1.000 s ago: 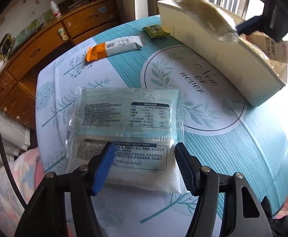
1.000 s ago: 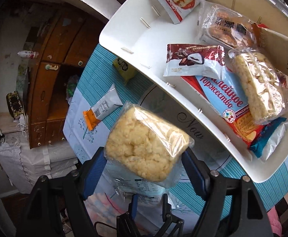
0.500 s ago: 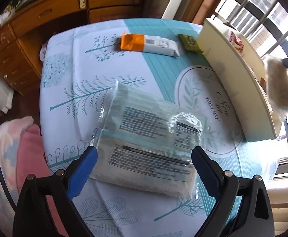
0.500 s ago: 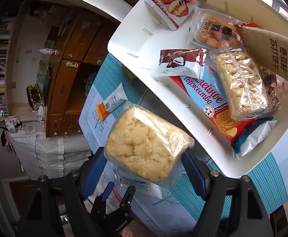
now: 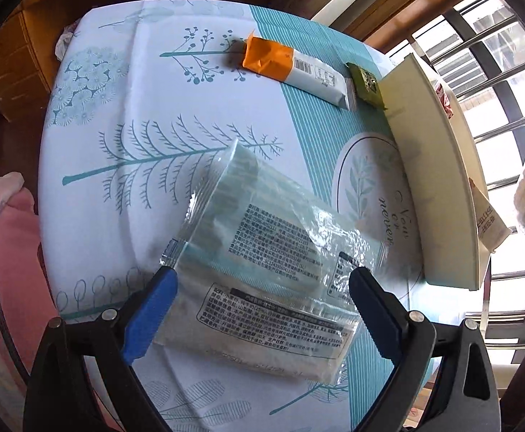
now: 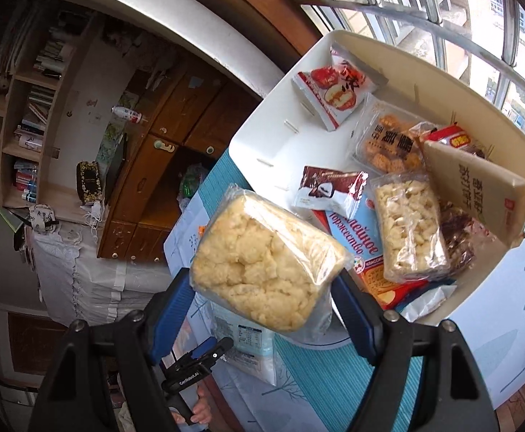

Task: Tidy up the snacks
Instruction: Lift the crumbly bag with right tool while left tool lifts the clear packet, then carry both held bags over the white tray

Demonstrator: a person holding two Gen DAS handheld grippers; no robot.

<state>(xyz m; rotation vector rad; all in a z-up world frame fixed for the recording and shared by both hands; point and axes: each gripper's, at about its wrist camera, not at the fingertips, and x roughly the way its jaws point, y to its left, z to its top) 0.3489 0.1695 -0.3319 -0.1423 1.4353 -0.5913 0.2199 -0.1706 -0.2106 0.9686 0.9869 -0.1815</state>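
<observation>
My left gripper (image 5: 260, 306) hangs spread wide over the clear printed packet (image 5: 262, 270) lying on the tablecloth (image 5: 118, 108); lower squarely before closing. My right gripper (image 6: 262, 309) clamps the crumbly cake pack (image 6: 266, 262) beside the white tray (image 6: 262, 136); carry it over the rim. Legible: "never" on cloth, Cyrillic on blue box (image 6: 348, 230).

Ahead of the left claw: 3 packs on the table – 1 clear (image 5: 262, 270), 1 orange-white (image 5: 294, 68), 1 green (image 5: 365, 84); 1 tray (image 5: 431, 180); right claw: 1 rice cake (image 6: 266, 266)
</observation>
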